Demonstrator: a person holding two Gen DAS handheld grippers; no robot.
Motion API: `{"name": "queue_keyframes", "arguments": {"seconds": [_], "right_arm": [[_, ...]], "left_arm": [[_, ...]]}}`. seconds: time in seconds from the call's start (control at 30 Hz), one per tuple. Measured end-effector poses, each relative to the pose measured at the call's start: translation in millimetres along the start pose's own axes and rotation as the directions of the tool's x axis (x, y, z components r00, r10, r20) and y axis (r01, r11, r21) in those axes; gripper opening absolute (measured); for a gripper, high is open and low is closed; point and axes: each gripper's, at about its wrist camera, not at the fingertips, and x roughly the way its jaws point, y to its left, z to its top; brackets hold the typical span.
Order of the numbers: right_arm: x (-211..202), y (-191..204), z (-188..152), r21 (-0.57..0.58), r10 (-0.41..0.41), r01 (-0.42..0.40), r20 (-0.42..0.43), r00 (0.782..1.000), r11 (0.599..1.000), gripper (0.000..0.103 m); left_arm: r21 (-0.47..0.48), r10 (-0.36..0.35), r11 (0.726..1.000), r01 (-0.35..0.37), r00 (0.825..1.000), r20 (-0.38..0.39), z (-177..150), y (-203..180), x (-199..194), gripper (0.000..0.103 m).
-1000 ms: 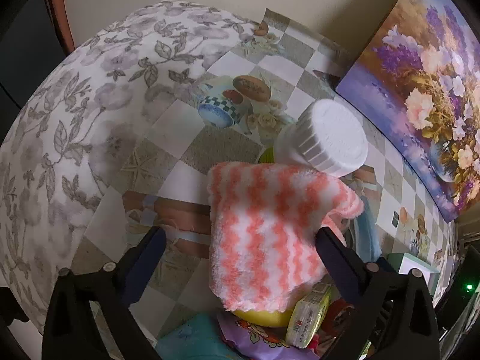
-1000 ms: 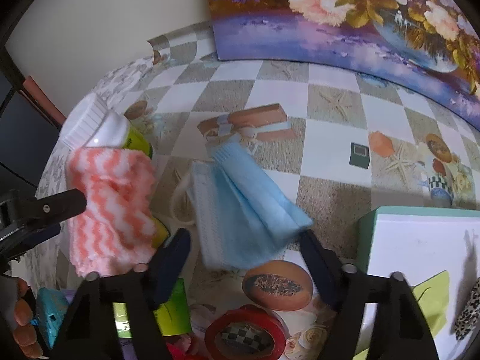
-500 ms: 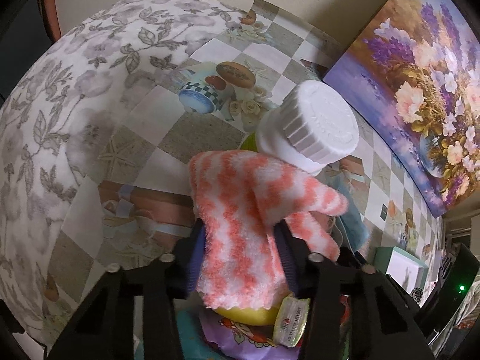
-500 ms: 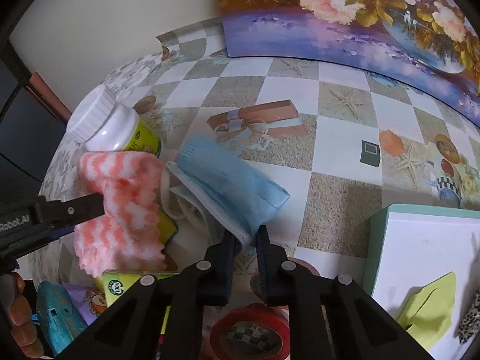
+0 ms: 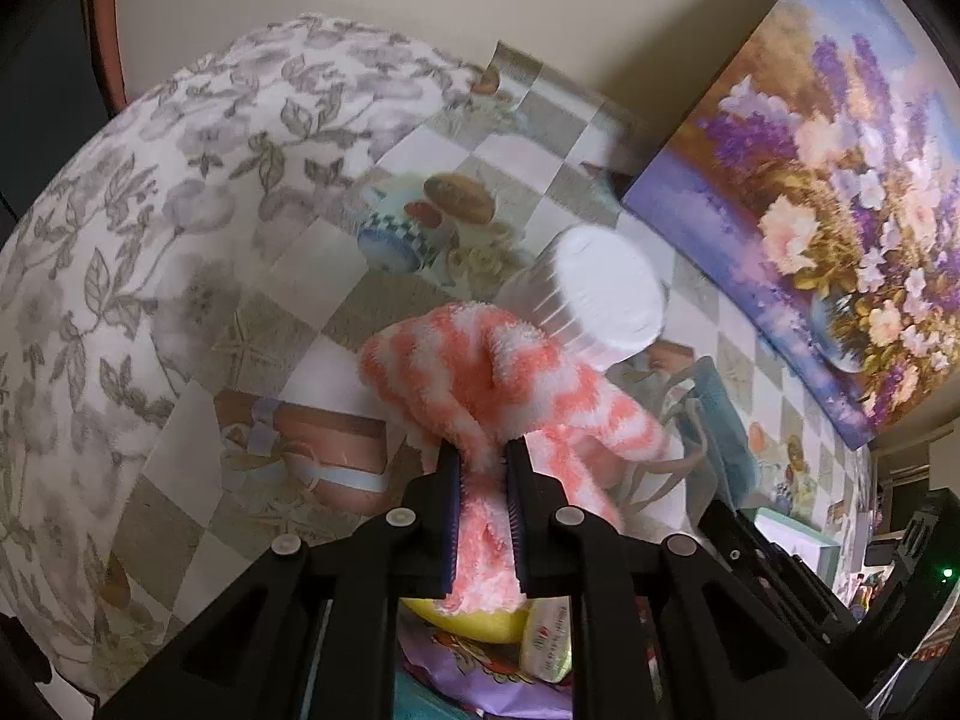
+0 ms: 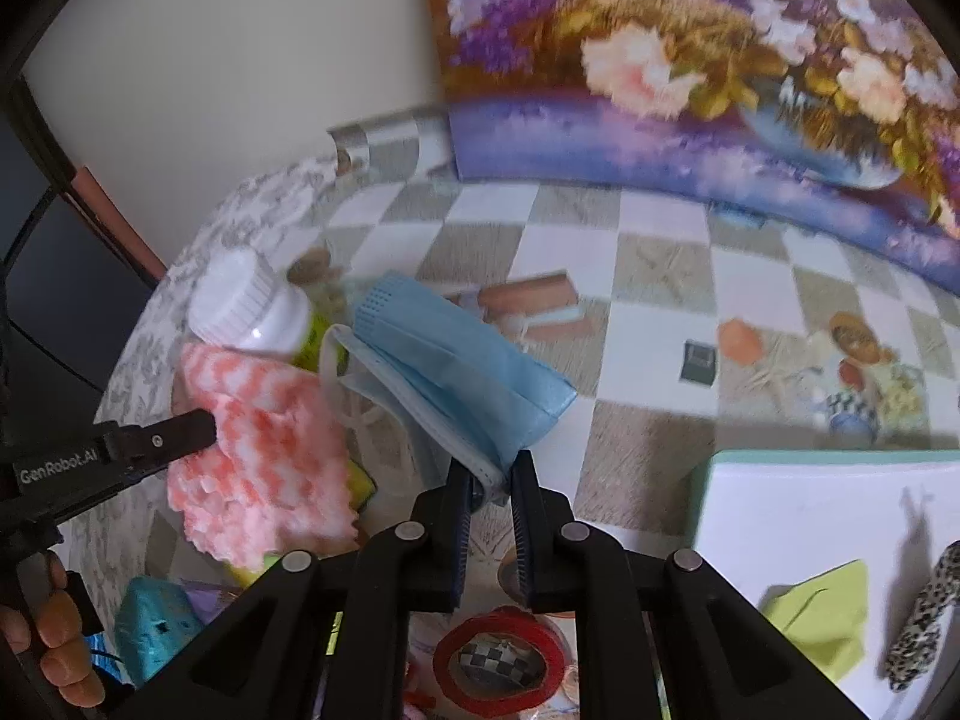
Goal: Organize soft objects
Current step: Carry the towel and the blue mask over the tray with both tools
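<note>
The orange-and-white fuzzy cloth [image 5: 480,378] is pinched between the closing jaws of the left claw [image 5: 483,456], in front of a white-capped bottle [image 5: 606,303]. "GenRobot.AI" is printed on that claw's arm in the right wrist view. The blue face mask [image 6: 456,372] is clamped at one corner by the right claw [image 6: 489,468], above the checkered tabletop [image 6: 654,276]. No other writing can be read.

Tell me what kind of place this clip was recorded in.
Probably a home: a table under a checked printed tablecloth, a flower painting leaning on the wall, and household clutter like a white-capped bottle.
</note>
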Motion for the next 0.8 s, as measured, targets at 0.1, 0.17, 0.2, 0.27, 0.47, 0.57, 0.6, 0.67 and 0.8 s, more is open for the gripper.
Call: {"name": "queue_keyframes", "arguments": {"seconds": [0.1, 0.17, 0.2, 0.27, 0.47, 0.57, 0.6, 0.67, 0.8], "right_arm": [[-19, -1, 6, -0.001, -0.005, 0.005, 0.040, 0.999, 1.000, 0.013], [-29, -2, 9, 0.002, -0.009, 0.009, 0.060, 0.998, 1.000, 0.013], [-35, -3, 11, 0.004, -0.011, 0.011, 0.071, 0.997, 1.000, 0.013], [-49, -5, 14, 0.010, -0.014, 0.013, 0.099, 0.995, 1.000, 0.013], [-90, -17, 21, 0.039, -0.045, 0.039, 0.168, 0.985, 0.998, 0.013], [-113, -26, 22, 0.056, -0.065, 0.055, 0.204, 0.977, 0.997, 0.013], [-120, -28, 22, 0.063, -0.073, 0.061, 0.215, 0.974, 0.996, 0.013], [-138, -36, 23, 0.079, -0.086, 0.069, 0.240, 0.967, 0.994, 0.013], [-170, -54, 21, 0.117, -0.124, 0.094, 0.280, 0.952, 0.989, 0.013]], "left_arm": [[0.008, -0.014, 1.000, 0.013, 1.000, 0.025, 1, -6, -13, 0.014], [0.020, -0.018, 1.000, 0.017, 0.999, 0.047, 2, -11, -22, 0.014], [0.026, -0.021, 0.999, 0.019, 0.998, 0.057, 2, -14, -27, 0.014], [0.040, -0.029, 0.999, 0.026, 0.996, 0.082, 2, -20, -38, 0.014], [0.100, -0.056, 0.994, 0.040, 0.985, 0.161, 1, -45, -75, 0.014], [0.134, -0.078, 0.990, 0.052, 0.977, 0.199, -2, -57, -95, 0.014], [0.143, -0.086, 0.988, 0.056, 0.974, 0.210, -4, -61, -101, 0.014], [0.164, -0.100, 0.985, 0.063, 0.968, 0.232, -7, -70, -113, 0.014], [0.211, -0.130, 0.975, 0.075, 0.956, 0.263, -17, -91, -132, 0.014]]}}
